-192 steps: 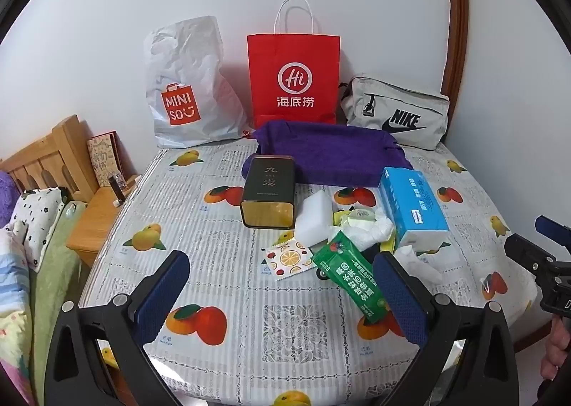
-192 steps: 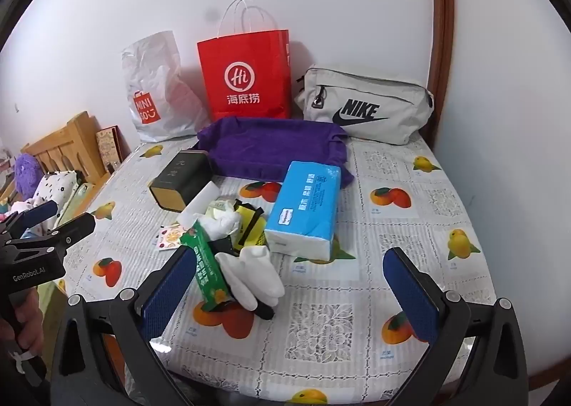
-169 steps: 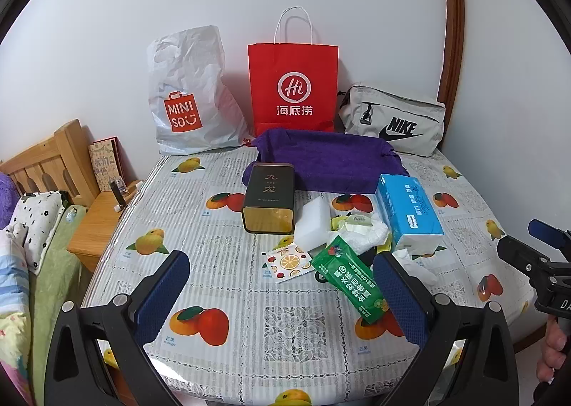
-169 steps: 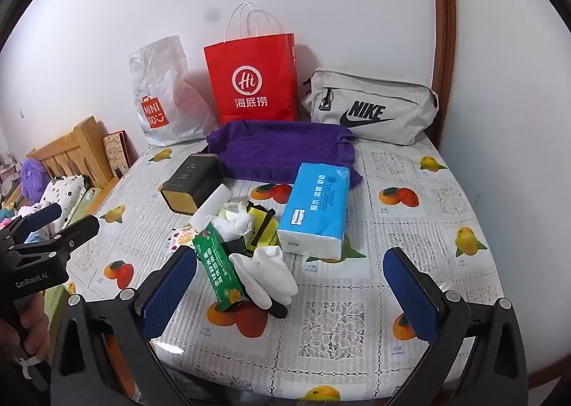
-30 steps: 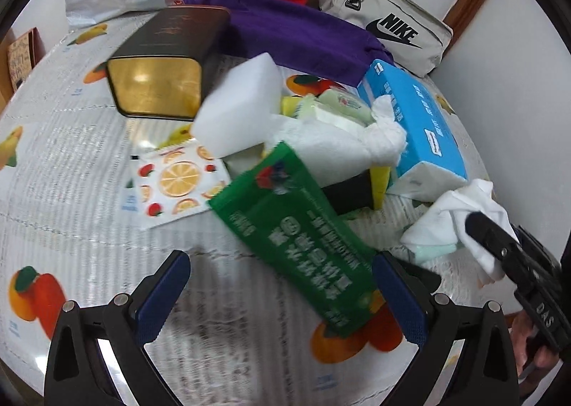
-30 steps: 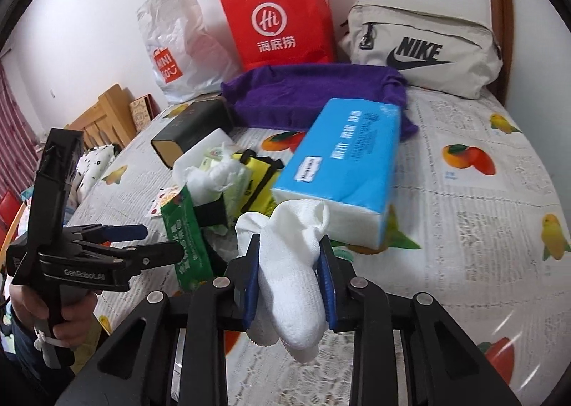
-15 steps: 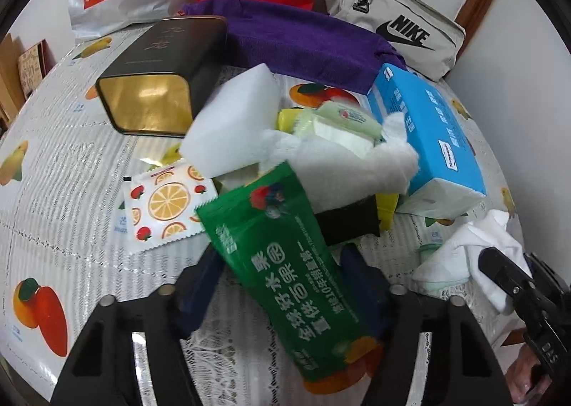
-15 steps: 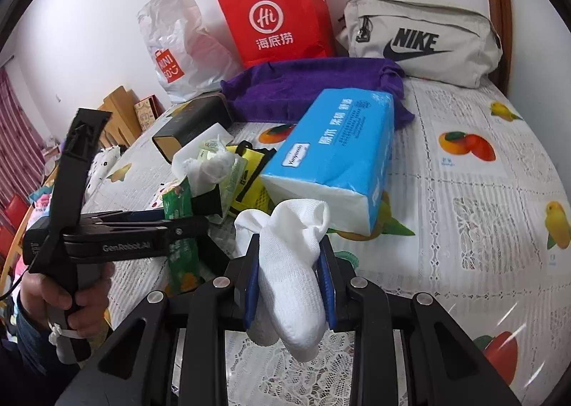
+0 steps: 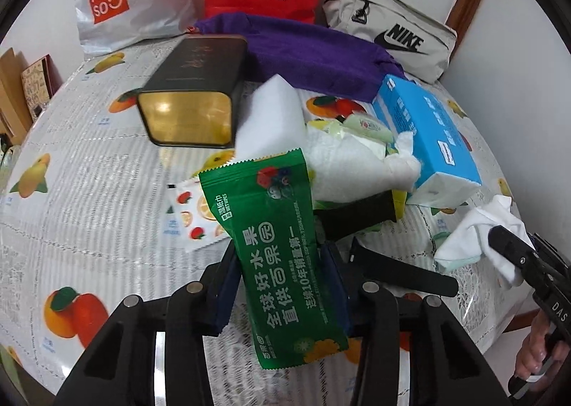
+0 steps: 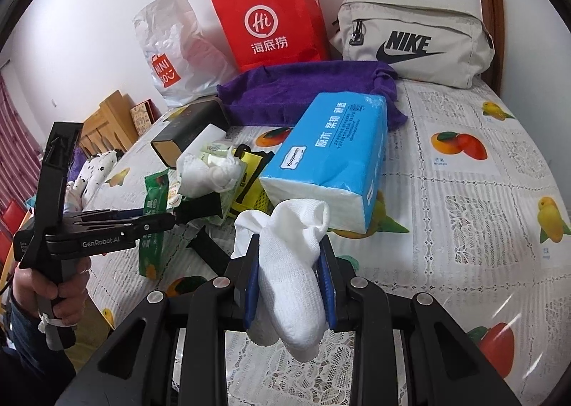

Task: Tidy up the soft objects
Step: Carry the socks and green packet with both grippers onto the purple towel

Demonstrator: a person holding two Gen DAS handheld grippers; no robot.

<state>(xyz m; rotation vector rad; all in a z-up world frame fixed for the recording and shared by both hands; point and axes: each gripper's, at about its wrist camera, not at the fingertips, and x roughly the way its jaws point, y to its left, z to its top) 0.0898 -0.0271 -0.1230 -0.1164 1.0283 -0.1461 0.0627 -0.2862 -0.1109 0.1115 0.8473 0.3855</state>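
Note:
A green wet-wipes pack [image 9: 271,213] stands tilted between the blue pads of my left gripper [image 9: 280,259]. Its jaws are closing and the pads press the pack's sides, with its top end raised off the fruit-print tablecloth [image 9: 89,191]. The right wrist view shows that gripper [image 10: 157,220] from the side, with the pack [image 10: 151,252] hanging through it. My right gripper [image 10: 289,277] is shut on a pair of white socks [image 10: 289,227], which droop below the pads. In the left wrist view the socks [image 9: 471,231] sit at the far right.
A blue tissue pack [image 9: 428,134], white sponge block [image 9: 271,116], white cloth bundle [image 9: 346,166], fruit-print sachet [image 9: 192,213] and black-and-gold tin [image 9: 192,91] crowd the middle. Behind lie a purple towel [image 9: 314,45], a red paper bag [image 10: 271,27], a white plastic bag [image 10: 171,49] and a beige pouch [image 10: 414,45].
The left jaws have come in from wide open onto the green pack, and its top end has lifted off the cloth. The right gripper still holds the socks, hardly moved.

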